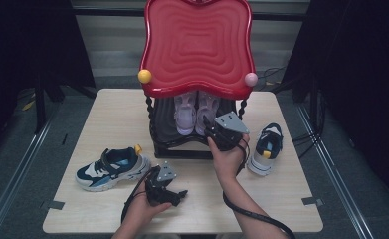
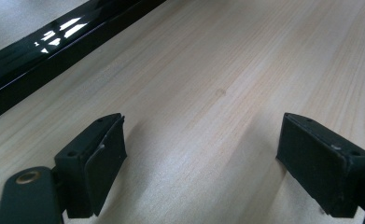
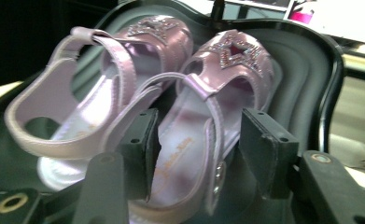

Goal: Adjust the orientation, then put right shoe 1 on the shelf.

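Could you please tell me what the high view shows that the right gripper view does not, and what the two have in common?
The high view alone shows the red shelf top, two blue sneakers on the table, and the left gripper, open over bare wood. The right gripper view alone shows the star trim on the sandals. Both show the pink sandals on the black lower shelf, with the right gripper open around one sandal's heel.

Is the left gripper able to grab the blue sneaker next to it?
Probably yes. The left gripper rests open on the table, and the blue sneaker lies close beside it with nothing between. Its jaws point away, though, so the hand must turn first.
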Motion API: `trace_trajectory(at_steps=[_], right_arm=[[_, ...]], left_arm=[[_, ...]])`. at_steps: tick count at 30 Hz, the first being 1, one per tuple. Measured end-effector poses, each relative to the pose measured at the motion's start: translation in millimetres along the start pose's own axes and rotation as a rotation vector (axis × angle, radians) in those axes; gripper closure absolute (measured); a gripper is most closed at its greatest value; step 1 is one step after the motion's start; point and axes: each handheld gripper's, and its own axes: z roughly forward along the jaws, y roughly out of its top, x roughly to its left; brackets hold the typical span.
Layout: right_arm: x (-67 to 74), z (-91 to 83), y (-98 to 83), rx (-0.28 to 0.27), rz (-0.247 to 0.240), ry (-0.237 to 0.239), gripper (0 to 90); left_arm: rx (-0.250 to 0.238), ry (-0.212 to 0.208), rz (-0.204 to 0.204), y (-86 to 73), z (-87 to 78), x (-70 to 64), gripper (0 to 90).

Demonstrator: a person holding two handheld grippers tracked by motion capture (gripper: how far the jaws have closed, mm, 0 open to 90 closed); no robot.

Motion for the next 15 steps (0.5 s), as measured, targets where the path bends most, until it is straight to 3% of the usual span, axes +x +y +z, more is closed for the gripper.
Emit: trace_trajectory(at_steps=[5,7,14,15], right_arm=[[3.1,-8.4,1.9,0.004,-0.013,0.04,38.9],[4.6,-13.9,3.0,0.014,0.004,0.07,34.1],[9.1,-26.2,2.7,0.036,-0.003,0.143,30.4],[10.7,-29.9,0.5,0.047,0.0,0.17,29.7]], left_arm=[[0.0,0.0,0.0,0.0,0.1,0.0,14.7],[-0.001,0.0,-0.001,0.0,0.1,-0.1,14.7],[-0.001,0.0,0.0,0.1,0.1,0.0,14.7],[0.0,0.0,0.0,0.1,0.1,0.0,14.7]])
